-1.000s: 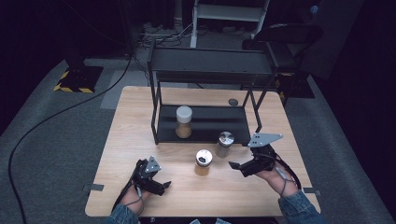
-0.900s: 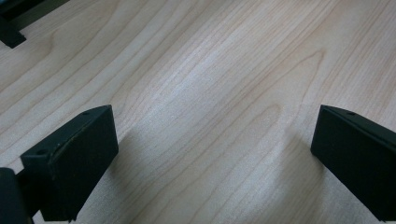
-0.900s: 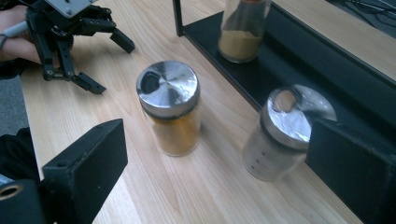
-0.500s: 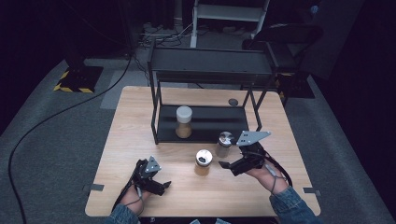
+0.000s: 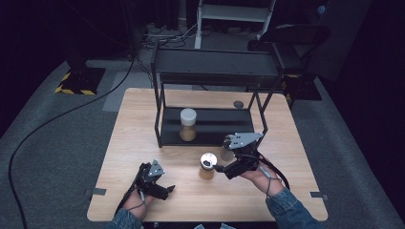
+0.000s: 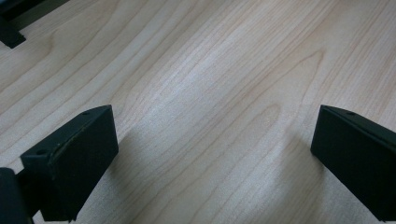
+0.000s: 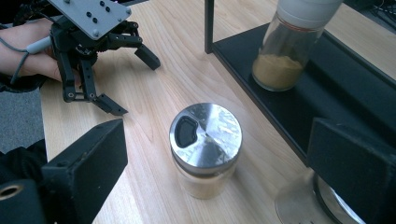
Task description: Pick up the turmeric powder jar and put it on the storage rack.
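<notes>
1. Item in hand: the steel-lidded jar (image 5: 207, 165) stood upright on the bench (image 5: 143, 119), in front of the black rack (image 5: 210, 126) and apart from it. Its long axis ran straight up; the lid showed a dark pour opening.

2. Your right tongs (image 5: 220, 168) lay just to the jar's right in the high view, tips pointed at its side. Their jaws were spread wide, grasping nothing. In the right gripper view the jar (image 7: 205, 149) sat between the two black jaws but somewhat ahead of them, not yet touched.

3. Your left tongs (image 5: 162, 188) rested low on the bench, well to the jar's left, jaws released and empty. Your right hand was the nearer one by a clear margin.

4. Governing relation: the jar lay forward of the right tongs, along their own line of reach. In my judgement, a short level advance would bring the jaws to either side of the jar's body.

5. Other stock: a white-capped jar (image 5: 188, 125) of tan powder stood on the rack's lower shelf. A second metal-lidded jar (image 7: 322, 205) sat close by the right jaw.

6. View differences: the right gripper view showed the lid opening and the gap from jaws to jar; the high view gave the spacing of both hands. The left gripper view showed bare wood between its open jaws.
</notes>
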Demonstrator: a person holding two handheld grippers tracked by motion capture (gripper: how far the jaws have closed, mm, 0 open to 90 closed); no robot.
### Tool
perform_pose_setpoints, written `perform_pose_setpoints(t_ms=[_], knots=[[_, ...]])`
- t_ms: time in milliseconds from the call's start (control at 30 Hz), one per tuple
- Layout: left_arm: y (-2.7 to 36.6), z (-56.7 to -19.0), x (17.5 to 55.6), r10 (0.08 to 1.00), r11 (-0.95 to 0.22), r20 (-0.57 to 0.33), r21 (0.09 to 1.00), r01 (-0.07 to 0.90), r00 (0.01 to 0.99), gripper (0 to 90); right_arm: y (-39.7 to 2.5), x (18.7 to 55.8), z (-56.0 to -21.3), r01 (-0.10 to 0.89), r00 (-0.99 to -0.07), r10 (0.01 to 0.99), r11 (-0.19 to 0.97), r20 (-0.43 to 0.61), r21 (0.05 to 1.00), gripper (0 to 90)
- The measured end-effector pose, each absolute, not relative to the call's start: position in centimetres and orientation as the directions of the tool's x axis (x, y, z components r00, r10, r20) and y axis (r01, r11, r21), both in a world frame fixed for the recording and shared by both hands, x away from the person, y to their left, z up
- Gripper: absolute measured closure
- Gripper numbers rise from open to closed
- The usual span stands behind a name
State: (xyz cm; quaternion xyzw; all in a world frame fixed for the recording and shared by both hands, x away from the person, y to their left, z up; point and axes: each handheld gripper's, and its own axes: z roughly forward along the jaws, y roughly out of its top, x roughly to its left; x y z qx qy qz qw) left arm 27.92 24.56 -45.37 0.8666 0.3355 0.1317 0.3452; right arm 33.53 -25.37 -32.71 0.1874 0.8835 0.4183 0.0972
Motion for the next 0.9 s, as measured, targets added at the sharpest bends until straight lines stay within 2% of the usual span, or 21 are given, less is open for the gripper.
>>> perform_pose_setpoints(t_ms=[900], knots=[[24.6, -45.4, 27.9, 0.671, -0.537, -0.004, 0.687, 0.49, 0.741, 0.6, -21.2, 36.2, -36.8, 0.279, -0.922, 0.386, 0.649, 0.009, 0.708, 9.1]])
